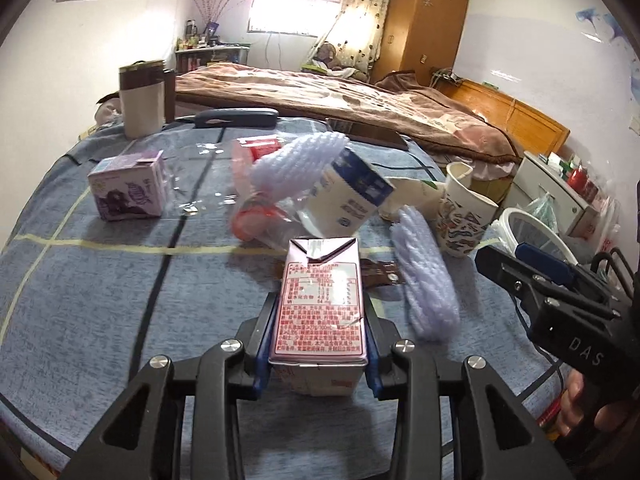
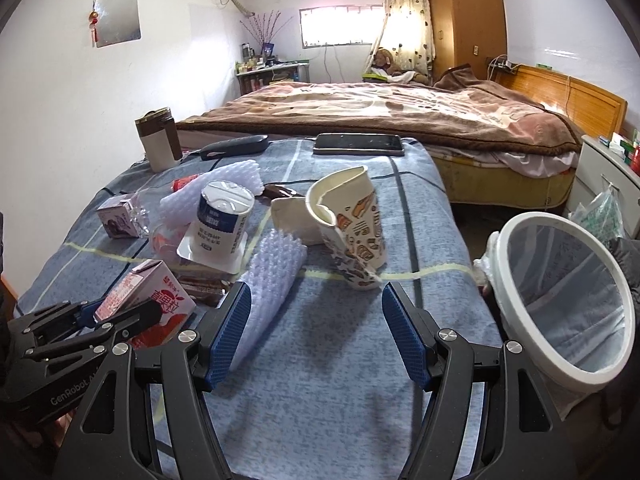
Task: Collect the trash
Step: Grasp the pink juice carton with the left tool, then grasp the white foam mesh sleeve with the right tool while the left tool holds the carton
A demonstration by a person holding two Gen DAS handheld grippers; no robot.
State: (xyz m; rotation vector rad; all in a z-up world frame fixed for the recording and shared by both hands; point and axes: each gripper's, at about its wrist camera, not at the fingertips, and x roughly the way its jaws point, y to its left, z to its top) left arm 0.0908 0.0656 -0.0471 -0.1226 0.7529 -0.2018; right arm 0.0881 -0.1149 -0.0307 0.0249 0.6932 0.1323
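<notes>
My left gripper (image 1: 320, 320) is shut on a pink drink carton (image 1: 322, 300), its pads pressing both sides; the carton stands on the blue-grey cloth. From the right wrist view the same carton (image 2: 160, 308) shows a red fruit print inside the left gripper (image 2: 108, 318). My right gripper (image 2: 316, 296) is open with nothing between its fingers. A pale foam net sleeve (image 2: 268, 280) lies against its left finger. A torn printed paper cup (image 2: 356, 232) stands just ahead. An upturned yogurt cup (image 2: 220, 216) and a purple carton (image 2: 118, 216) lie further left.
A bin with a white rim (image 2: 560, 292) and a plastic liner hangs off the table's right edge. At the far edge stand a brown-and-white mug (image 2: 158, 144), a dark case (image 2: 236, 146) and a phone (image 2: 358, 144). A bed lies beyond.
</notes>
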